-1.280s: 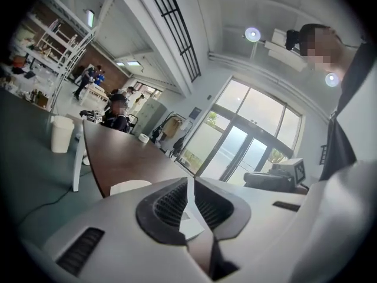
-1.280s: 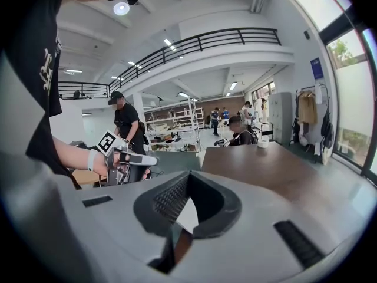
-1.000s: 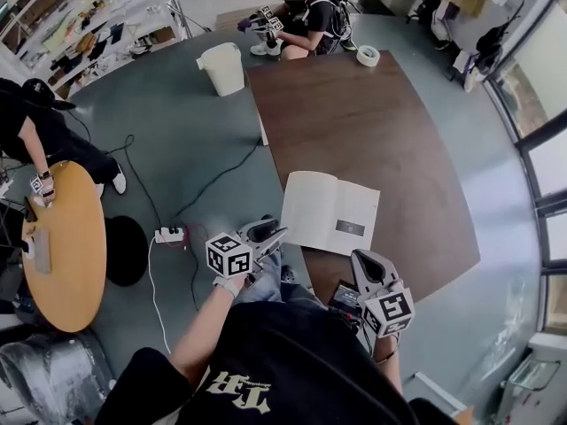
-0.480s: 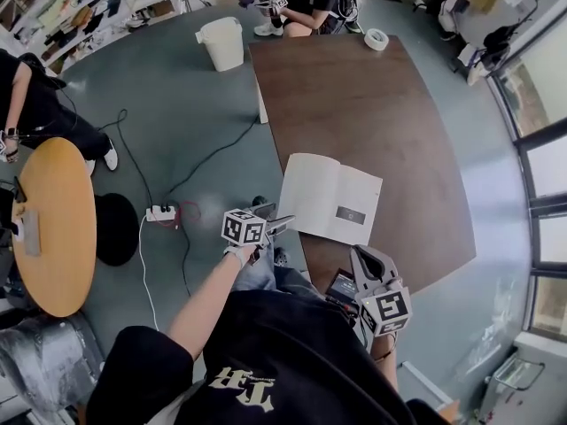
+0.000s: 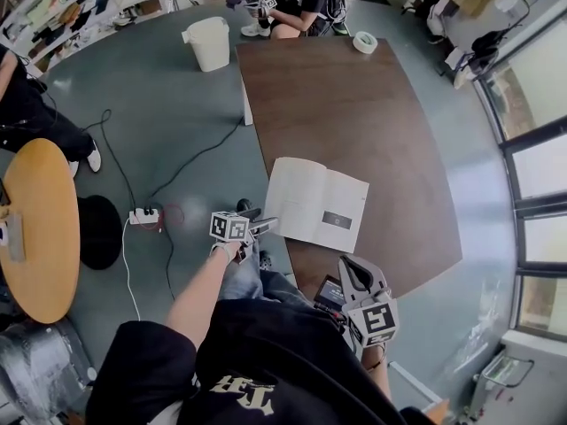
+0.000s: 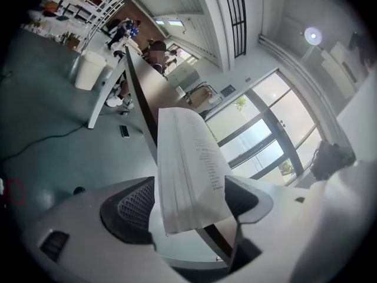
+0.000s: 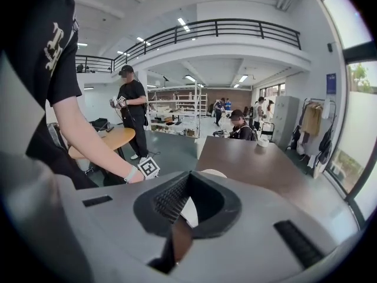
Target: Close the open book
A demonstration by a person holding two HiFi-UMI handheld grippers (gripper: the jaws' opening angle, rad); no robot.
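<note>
The open book (image 5: 316, 204) lies flat on the brown table (image 5: 372, 122), white pages up, near the table's front left corner. My left gripper (image 5: 264, 226) sits at the book's left edge, just off the table. In the left gripper view the jaws are opening wide. The left-hand pages (image 6: 191, 164) stand between them with a gap on each side. My right gripper (image 5: 351, 268) hovers at the table's front edge, right of the book and apart from it. In the right gripper view (image 7: 203, 174) its tips meet, with nothing held.
A white bin (image 5: 208, 42) stands on the floor beyond the table's far left corner. A tape roll (image 5: 364, 42) lies at the table's far end, where a person (image 5: 297, 3) sits. A power strip (image 5: 143, 215) and cables lie on the floor at left, by a round wooden table (image 5: 35, 228).
My left gripper has dropped down to the level of the book's left edge and its jaws have spread wide. The right gripper has stayed where it was.
</note>
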